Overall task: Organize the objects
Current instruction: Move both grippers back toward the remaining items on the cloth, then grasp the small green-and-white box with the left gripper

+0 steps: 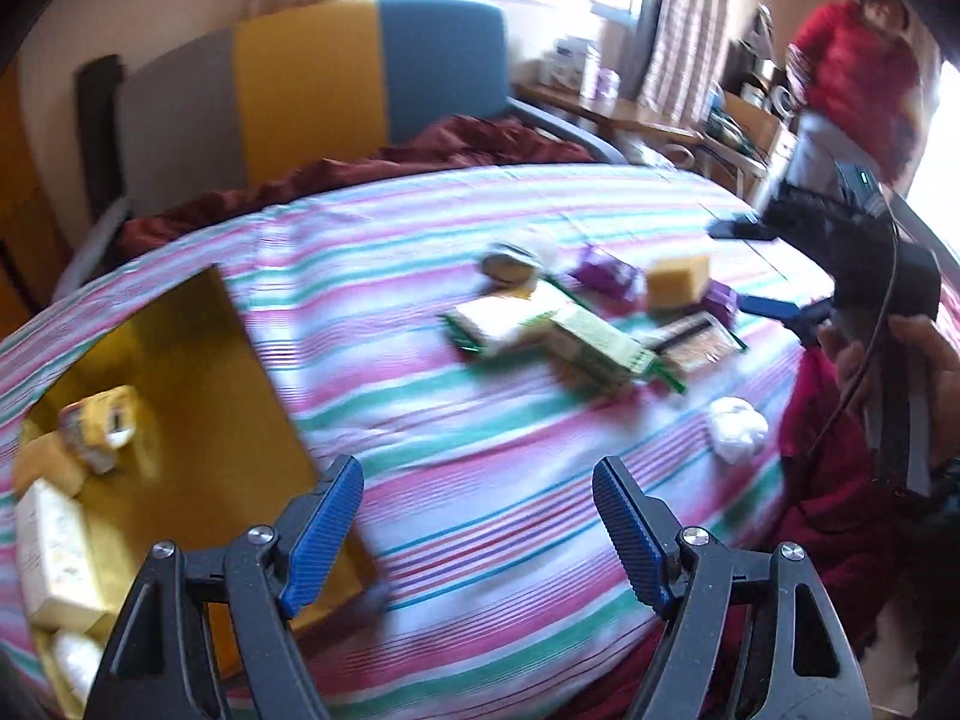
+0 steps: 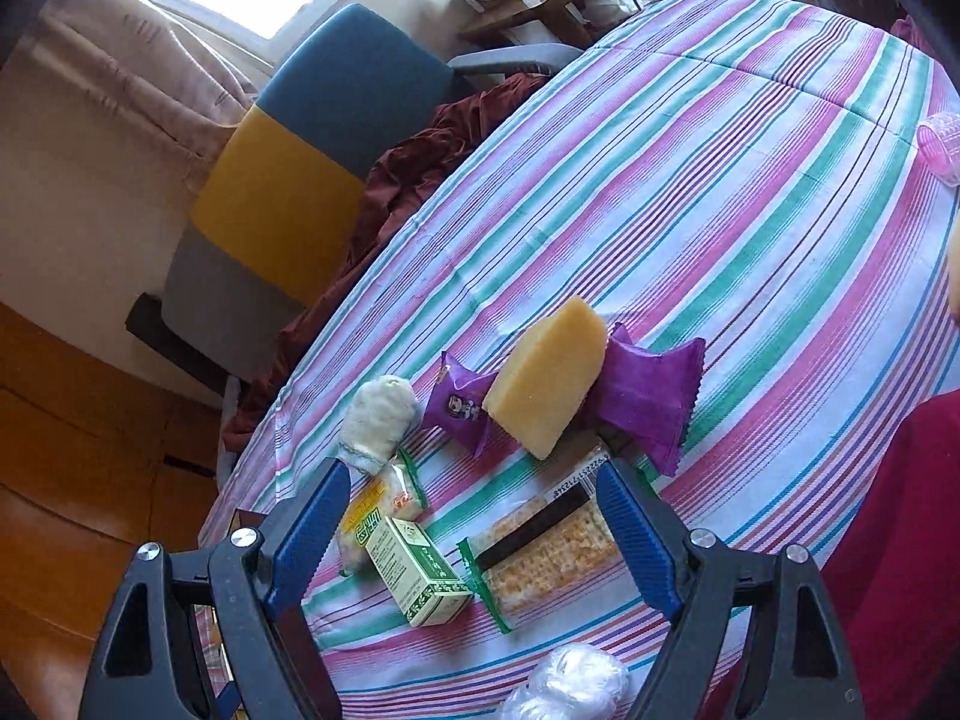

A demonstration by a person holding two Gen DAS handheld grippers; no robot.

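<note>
A pile of small goods lies mid-table on the striped cloth (image 2: pixel 720 180): a yellow sponge (image 2: pixel 549 375), two purple packets (image 2: pixel 651 396), a green-and-white carton (image 2: pixel 420 576), a cracker packet (image 2: pixel 552 552), a white-green roll (image 2: pixel 381 420) and a clear plastic wad (image 2: pixel 576 684). My right gripper (image 2: pixel 474 480) hangs open just above the carton and crackers, holding nothing. In the left wrist view it shows at the right (image 1: pixel 780 309), beside the sponge (image 1: pixel 678 279). My left gripper (image 1: pixel 477 480) is open and empty over bare cloth, beside a yellow box (image 1: pixel 180 390) that holds several packets.
A chair (image 1: pixel 312 90) with a grey, yellow and blue back stands behind the table with maroon cloth (image 1: pixel 468 138) draped on it. A person in red (image 1: pixel 852 66) stands at the far right near a wooden side table (image 1: pixel 630 114). A pink item (image 2: pixel 942 144) lies at the right edge.
</note>
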